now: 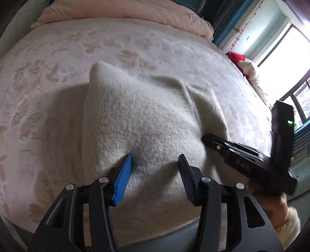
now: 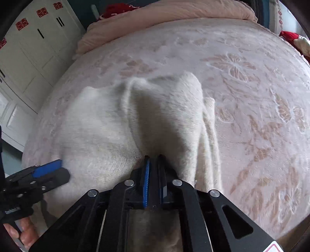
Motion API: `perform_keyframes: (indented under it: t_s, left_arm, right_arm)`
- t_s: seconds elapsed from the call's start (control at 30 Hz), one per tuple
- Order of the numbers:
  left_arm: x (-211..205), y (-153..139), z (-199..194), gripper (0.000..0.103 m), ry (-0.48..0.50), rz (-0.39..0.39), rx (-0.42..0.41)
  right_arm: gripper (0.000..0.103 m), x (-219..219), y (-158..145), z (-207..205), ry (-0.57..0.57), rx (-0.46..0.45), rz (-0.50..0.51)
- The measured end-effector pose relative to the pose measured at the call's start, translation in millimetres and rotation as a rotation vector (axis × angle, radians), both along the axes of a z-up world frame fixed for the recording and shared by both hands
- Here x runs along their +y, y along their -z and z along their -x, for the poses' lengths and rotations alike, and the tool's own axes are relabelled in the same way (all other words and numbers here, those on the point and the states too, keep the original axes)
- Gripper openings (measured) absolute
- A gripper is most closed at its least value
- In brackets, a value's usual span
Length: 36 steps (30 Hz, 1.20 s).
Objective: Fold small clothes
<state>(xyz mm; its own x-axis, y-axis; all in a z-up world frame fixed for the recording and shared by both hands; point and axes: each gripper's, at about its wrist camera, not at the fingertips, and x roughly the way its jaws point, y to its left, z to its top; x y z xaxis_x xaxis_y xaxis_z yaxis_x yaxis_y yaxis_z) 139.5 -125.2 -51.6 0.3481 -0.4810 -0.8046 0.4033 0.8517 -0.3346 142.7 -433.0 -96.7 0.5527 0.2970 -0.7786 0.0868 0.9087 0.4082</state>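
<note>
A cream fuzzy knit garment (image 1: 139, 120) (image 2: 100, 131) lies rumpled on the pink flowered bedspread (image 1: 58, 58) (image 2: 251, 97). My left gripper (image 1: 155, 158) (image 2: 58, 171) is open just above the garment's near part, with its blue pad and black pad apart and nothing pinched between them. My right gripper (image 2: 153, 157) (image 1: 205, 138) is shut at the garment's right side. A ridge of fabric runs up to its tips, so it looks pinched on a fold of the cloth. A hand (image 2: 25, 230) holds the left gripper's handle.
A folded pink quilt (image 1: 126, 13) (image 2: 174, 13) lies along the far end of the bed. Red and cream things (image 1: 242, 62) sit at the bed's right edge by a bright window (image 1: 286, 58). White wardrobe doors (image 2: 29, 48) stand left of the bed.
</note>
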Motion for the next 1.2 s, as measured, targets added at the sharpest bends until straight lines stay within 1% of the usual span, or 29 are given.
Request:
perform_keyframes:
  t_s: [0.03,0.07,0.1,0.13,0.17,0.2,0.23,0.27,0.3,0.37,0.4,0.47,0.53,0.57,0.6,0.63,0.67,0.7,0.73,0.77,0.8,0.83,0.87,0.9,0.93,1.03,1.1,1.13,1.2]
  left_arm:
    - [-6.8,3.1,1.8,0.048,0.020,-0.039,-0.038]
    - [-12.8,2.3,6.1,0.051,0.037,-0.076,-0.065]
    - [-17.2,1.2,9.3,0.055,0.051,-0.097,-0.079]
    - [-19.1,1.2,10.4,0.063,0.059,-0.098,-0.078]
    - [-21.1,2.1,11.6,0.068,0.067,-0.099,-0.081]
    - [-21.8,2.2,12.3,0.069,0.072,-0.104,-0.088]
    - [-25.5,3.1,14.2,0.071,0.079,-0.123,-0.102]
    - [-27.3,2.7,17.2,0.075,0.086,-0.134,-0.113]
    - [-28.5,1.7,18.1,0.075,0.092,-0.142,-0.121]
    - [-29.9,-2.9,19.9,0.075,0.099,-0.155,-0.129]
    - [-25.5,-10.7,24.3,0.075,0.097,-0.141,-0.140]
    - [-13.0,-26.3,35.0,0.075,0.095,-0.099,-0.146]
    - [6.1,-39.1,49.3,0.075,0.093,-0.042,-0.138]
    - [11.7,-40.0,54.7,0.075,0.093,-0.029,-0.134]
    - [16.5,-37.4,59.4,0.075,0.088,-0.035,-0.128]
    - [21.2,-29.0,62.2,0.075,0.081,-0.056,-0.113]
    - [23.9,-21.7,62.6,0.075,0.073,-0.067,-0.099]
    - [27.8,-10.1,61.5,0.075,0.057,-0.084,-0.070]
    - [31.9,3.1,58.7,0.075,0.034,-0.105,-0.031]
    - [35.2,13.8,54.9,0.073,0.016,-0.118,0.000]
    - [38.7,24.7,50.9,0.073,0.001,-0.125,0.043]
    - [43.1,36.1,45.8,0.073,-0.020,-0.119,0.096]
    - [46.9,42.2,42.7,0.073,-0.032,-0.107,0.124]
    - [50.5,43.8,42.1,0.073,-0.040,-0.089,0.122]
    - [50.5,42.1,43.7,0.073,-0.036,-0.096,0.108]
    - [46.6,23.9,55.7,0.071,0.003,-0.137,0.030]
    - [48.1,2.3,66.5,0.071,0.022,-0.112,-0.012]
    - [49.8,-12.8,71.7,0.072,0.030,-0.079,-0.036]
    - [46.8,-39.1,76.8,0.072,0.044,-0.040,-0.105]
  right_arm:
    - [0.000,-8.0,-2.5,-0.3,0.028,0.020,-0.061]
    - [0.000,-11.4,-10.4,2.0,0.059,0.027,-0.070]
    - [0.000,-9.1,-24.5,7.8,0.073,0.002,-0.050]
    - [0.000,-3.8,-34.0,12.1,0.066,-0.025,-0.041]
    - [0.000,0.0,-39.3,15.7,0.058,-0.038,-0.037]
    - [0.000,3.0,-38.6,17.3,0.054,-0.035,-0.027]
    - [0.000,4.9,-28.2,14.7,0.051,0.000,0.013]
    - [0.000,5.0,-10.5,9.6,0.052,0.057,0.084]
    - [0.000,4.2,-0.5,11.3,0.048,0.059,0.090]
    - [0.000,-0.7,-14.7,26.1,0.089,0.034,0.028]
    - [0.000,-0.5,-26.0,33.9,0.101,0.021,0.024]
    - [0.010,3.1,-51.0,58.5,0.103,-0.041,0.035]
    - [0.013,3.8,-61.3,82.7,0.102,-0.043,0.063]
    - [0.019,2.8,-60.6,92.2,0.110,-0.039,0.079]
    - [0.023,1.7,-56.2,99.0,0.116,-0.026,0.093]
    - [0.033,0.3,-46.9,104.6,0.120,0.001,0.095]
    - [0.036,-3.3,-37.2,107.0,0.125,0.020,0.073]
    - [0.035,-5.9,-27.2,105.3,0.127,0.036,0.036]
    - [0.019,-9.1,-14.8,105.0,0.124,0.048,-0.012]
    - [0.008,-9.5,-6.0,105.3,0.131,0.062,-0.014]
    - [0.007,-10.5,1.5,106.0,0.141,0.074,0.036]
    - [0.006,-10.2,6.2,106.9,0.136,0.080,0.060]
    - [0.006,-12.0,11.8,108.3,0.138,0.085,0.040]
    - [0.006,-15.8,15.2,109.6,0.151,0.089,-0.006]
    - [0.006,-17.6,13.2,110.4,0.156,0.090,-0.022]
    - [0.010,-18.7,-15.4,117.0,0.174,0.048,-0.022]
    - [0.010,-13.3,-43.5,121.9,0.183,-0.011,-0.007]
    - [0.010,-10.9,-57.3,121.9,0.179,-0.045,-0.001]
    - [0.010,-5.6,-74.2,115.5,0.150,-0.079,-0.003]
